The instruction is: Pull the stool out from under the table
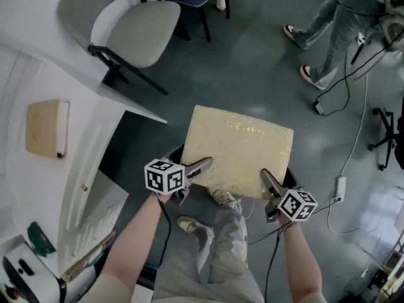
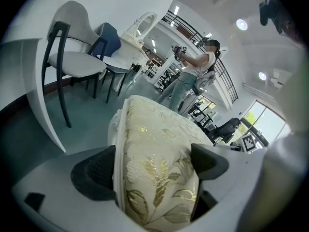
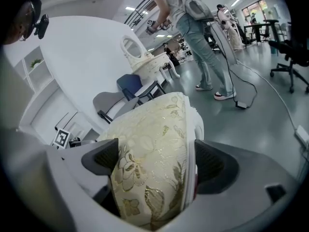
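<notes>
two grippers are pinching the stool [image 1: 243, 145] by its cushioned seat: the left gripper [image 1: 199, 168] is clamping the near left corner and the right gripper [image 1: 270, 183] the near right. the stool is standing on the floor just beside the white table [image 1: 25, 182], apparently clear of its edge. the pull is looking nearly done; next, likely, steadying it and letting go.

Both bare forearms [image 1: 136, 245] reach forward and down. The left gripper [image 1: 203, 166] and the right gripper [image 1: 267, 178] each clamp their jaws on the stool's [image 1: 243, 147] near corners.
</notes>
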Available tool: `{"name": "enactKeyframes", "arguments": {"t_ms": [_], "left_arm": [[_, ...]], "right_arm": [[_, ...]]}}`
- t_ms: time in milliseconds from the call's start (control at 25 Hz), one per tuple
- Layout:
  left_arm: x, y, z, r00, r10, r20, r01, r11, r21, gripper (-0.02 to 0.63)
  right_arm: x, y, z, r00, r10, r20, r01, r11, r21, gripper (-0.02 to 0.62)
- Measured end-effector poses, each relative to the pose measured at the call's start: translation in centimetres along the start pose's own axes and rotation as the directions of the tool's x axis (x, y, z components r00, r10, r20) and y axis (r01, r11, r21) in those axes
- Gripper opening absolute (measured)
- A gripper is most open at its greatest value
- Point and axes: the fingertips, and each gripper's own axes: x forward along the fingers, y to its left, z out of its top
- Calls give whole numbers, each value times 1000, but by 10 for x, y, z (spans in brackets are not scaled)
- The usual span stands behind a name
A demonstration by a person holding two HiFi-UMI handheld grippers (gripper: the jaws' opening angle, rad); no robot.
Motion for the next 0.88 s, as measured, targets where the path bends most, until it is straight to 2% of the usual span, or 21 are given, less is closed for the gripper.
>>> {"name": "enactKeyframes", "arguments": {"t_ms": [400,680,880], "left_arm": [[62,-2,-23,998,-41,-53,44,998,46,492],[91,11,-39,996,-42,-80,49,995,88,492],[109,24,-54,996,-32,-86,40,995,89,493]], "right_arm": [[4,-62,-25,998,-51,37,49,997,61,498],[20,-89,-49,996,-60,62,54,993,100,497],[36,-109,-65,997,-53,57,47,993,111,497]]}}
